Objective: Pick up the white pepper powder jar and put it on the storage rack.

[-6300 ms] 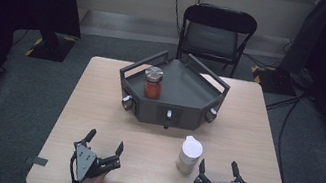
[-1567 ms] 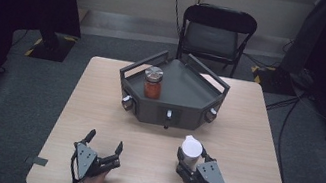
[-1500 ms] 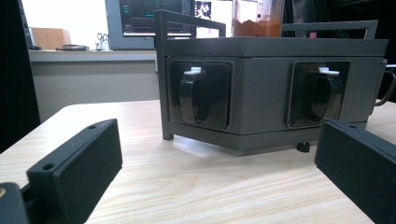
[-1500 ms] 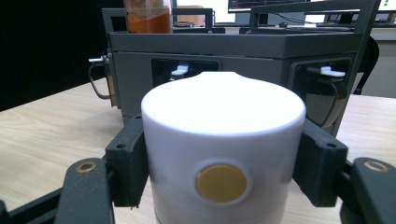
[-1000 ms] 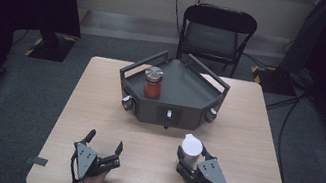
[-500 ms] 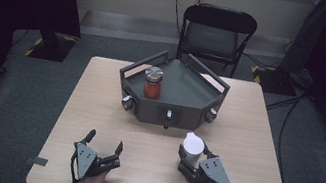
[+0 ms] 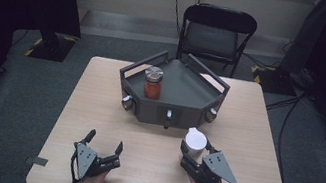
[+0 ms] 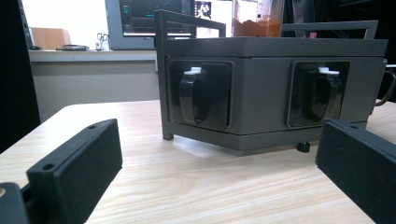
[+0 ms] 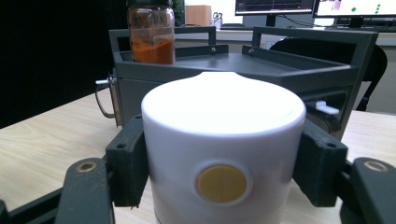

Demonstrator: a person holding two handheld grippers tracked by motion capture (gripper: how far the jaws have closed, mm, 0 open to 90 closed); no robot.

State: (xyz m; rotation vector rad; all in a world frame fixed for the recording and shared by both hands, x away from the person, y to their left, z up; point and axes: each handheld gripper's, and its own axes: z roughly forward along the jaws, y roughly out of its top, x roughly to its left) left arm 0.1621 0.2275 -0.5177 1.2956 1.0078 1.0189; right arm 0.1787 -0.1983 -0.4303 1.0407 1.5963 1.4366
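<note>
White container (image 9: 223, 154) clamped in right tool (image 7: 198, 153); left tool (image 7: 103, 142) wide open, empty; orange-filled jar (image 7: 153, 82) in grey tray (image 7: 191, 92).

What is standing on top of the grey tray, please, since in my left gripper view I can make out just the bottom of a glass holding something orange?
Observer: It is a glass jar of orange powder with a metal lid, upright on the left part of the grey tray.
Operator: Thank you. Is the right tool holding anything?
Observer: Yes, the right tool is shut on a white bottle, one jaw on each side.
Operator: Where is that bottle relative to the tray?
Observer: In the high view it stands in front of the tray's near right face, not touching it.
</note>
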